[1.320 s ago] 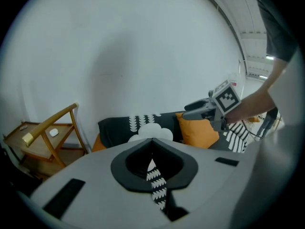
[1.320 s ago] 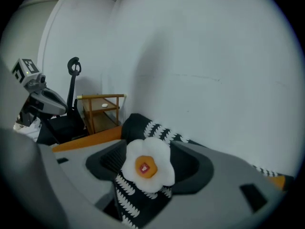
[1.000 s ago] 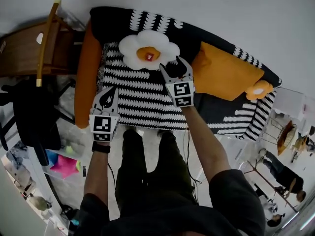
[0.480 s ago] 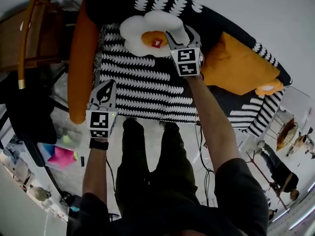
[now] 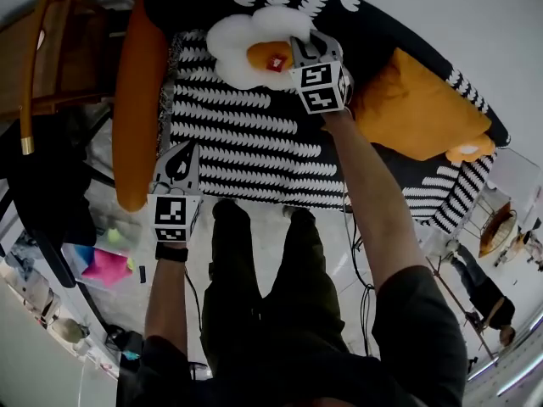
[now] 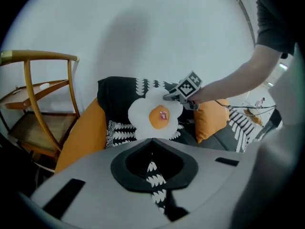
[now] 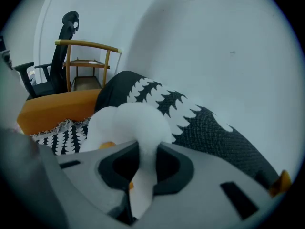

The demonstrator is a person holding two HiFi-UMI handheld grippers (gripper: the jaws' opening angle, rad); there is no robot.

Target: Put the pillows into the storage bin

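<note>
Right gripper [image 5: 299, 49] jaws just clamped onto the white edge of the fried-egg pillow [image 5: 242, 41], which is lying on the sofa [image 5: 386, 172]. I'd say it's ready to lift. Left gripper [image 5: 181, 158] jaws are closed and empty.

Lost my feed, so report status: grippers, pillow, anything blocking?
Right gripper just closed, pinching white edge of egg pillow. Left gripper shut, low at sofa front. Nothing lies on it.
</note>
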